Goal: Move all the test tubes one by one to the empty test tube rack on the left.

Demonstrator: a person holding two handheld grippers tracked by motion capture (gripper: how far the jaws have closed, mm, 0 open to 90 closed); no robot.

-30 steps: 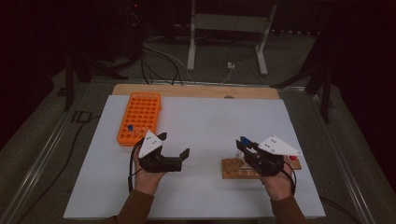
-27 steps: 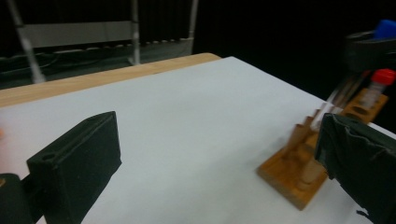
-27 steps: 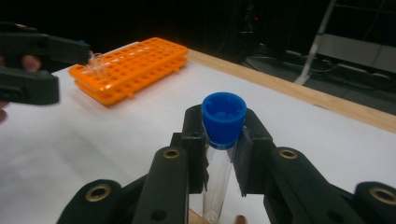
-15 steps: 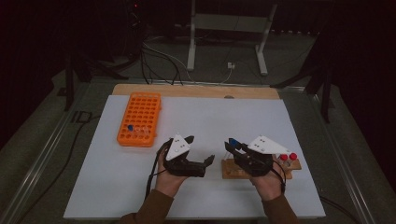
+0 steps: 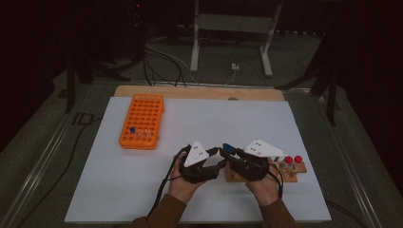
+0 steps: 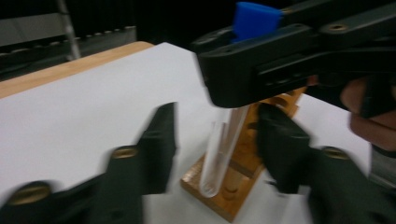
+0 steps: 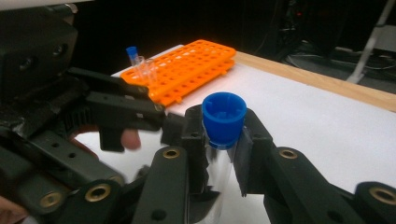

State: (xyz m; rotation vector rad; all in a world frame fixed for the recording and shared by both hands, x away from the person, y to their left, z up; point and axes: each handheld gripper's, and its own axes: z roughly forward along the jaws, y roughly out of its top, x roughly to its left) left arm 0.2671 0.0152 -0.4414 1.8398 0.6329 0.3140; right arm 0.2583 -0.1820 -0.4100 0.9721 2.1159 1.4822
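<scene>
A clear tube with a blue cap hangs upright, and my right gripper is shut on it just below the cap. In the high view this gripper hovers over the left end of a wooden rack. My left gripper faces it from the left, its jaws on either side of the tube's lower body. They have just been closing, and a gap still shows on each side of the glass. The same left gripper sits close against the right one near the table's front.
An orange tube rack stands at the back left with a blue-capped tube and clear ones in it. Two red-capped tubes stand in the wooden rack's right end. A white mat covers the table.
My left gripper has travelled right until it meets the right gripper, and its jaws have narrowed around the tube. The right gripper has shifted left with the blue-capped tube.
</scene>
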